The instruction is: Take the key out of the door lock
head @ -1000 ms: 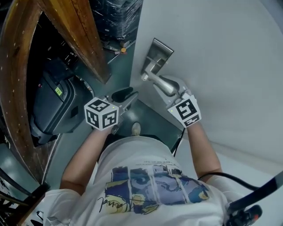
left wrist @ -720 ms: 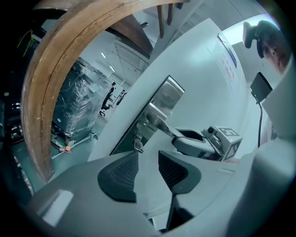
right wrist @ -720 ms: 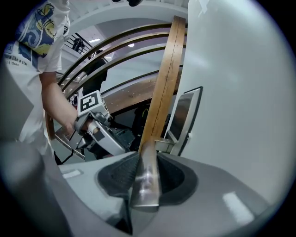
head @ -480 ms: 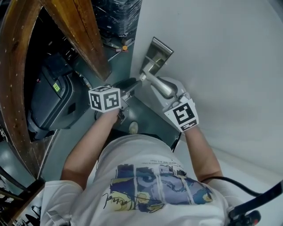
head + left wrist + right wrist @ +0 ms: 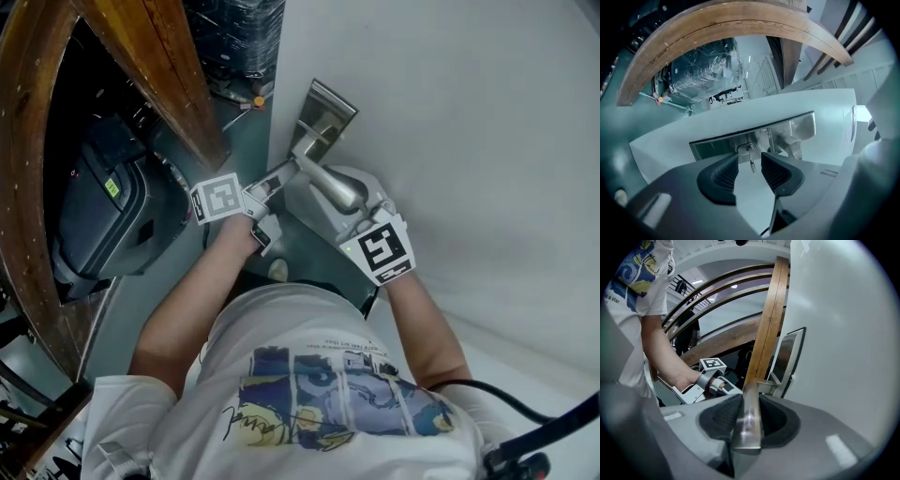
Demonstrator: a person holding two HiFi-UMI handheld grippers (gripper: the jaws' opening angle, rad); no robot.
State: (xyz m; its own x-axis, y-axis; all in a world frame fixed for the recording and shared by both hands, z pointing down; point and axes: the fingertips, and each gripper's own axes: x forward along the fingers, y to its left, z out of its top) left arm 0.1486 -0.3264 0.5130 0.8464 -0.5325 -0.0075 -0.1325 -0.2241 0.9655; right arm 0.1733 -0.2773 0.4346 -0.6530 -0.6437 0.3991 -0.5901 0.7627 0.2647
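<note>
The key [image 5: 751, 162] is seen in the lock [image 5: 746, 149], at the middle of the left gripper view, with a thin part hanging down from the round cylinder. The white door [image 5: 469, 141] fills the right half of the head view. A curved wooden beam [image 5: 28, 141] is shown along the upper left of that view, and a black case [image 5: 103, 216] is set on the floor just beside it. A white printed shirt [image 5: 319, 394] takes up the lower middle.

A metal plate [image 5: 323, 108] is fixed to the door edge at the upper middle, and the lock and the handle [image 5: 333, 183] are both mounted on it. The handle is clenched by the right gripper [image 5: 352, 202]; in the right gripper view both dark pads are pressed against the metal bar. The left gripper [image 5: 272, 183] is held up to the plate from the left, below the handle. Its jaws are kept apart, and the hanging part of the key is framed between their tips, with a gap visible on each side.
</note>
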